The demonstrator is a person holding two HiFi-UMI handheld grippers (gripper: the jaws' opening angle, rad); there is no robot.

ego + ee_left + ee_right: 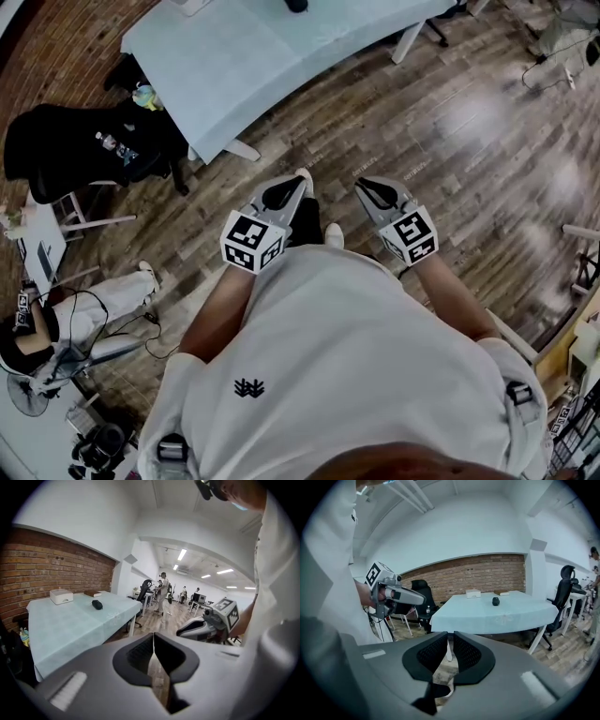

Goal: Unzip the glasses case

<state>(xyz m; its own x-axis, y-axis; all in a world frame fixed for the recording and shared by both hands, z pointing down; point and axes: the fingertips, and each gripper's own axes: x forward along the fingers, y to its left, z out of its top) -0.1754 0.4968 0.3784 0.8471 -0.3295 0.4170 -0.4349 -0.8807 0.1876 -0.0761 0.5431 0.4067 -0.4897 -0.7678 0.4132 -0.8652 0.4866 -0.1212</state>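
The glasses case (97,604) is a small dark oval lying on the pale blue table (70,630), far ahead of me. In the right gripper view the case (496,601) sits near the middle of the tabletop (487,616), and in the head view it is a dark spot (296,5) at the top edge. I hold both grippers close to my body, above the wooden floor and well short of the table. My left gripper (300,178) has its tips touching and holds nothing. A thin slit shows between the jaws of my right gripper (362,184), which is empty too.
A white box (61,596) and a brown book (93,593) lie at the table's far side by the brick wall. A black chair draped with clothing (84,141) stands left of the table. An office chair (565,592) stands right of it. People (162,592) stand far off.
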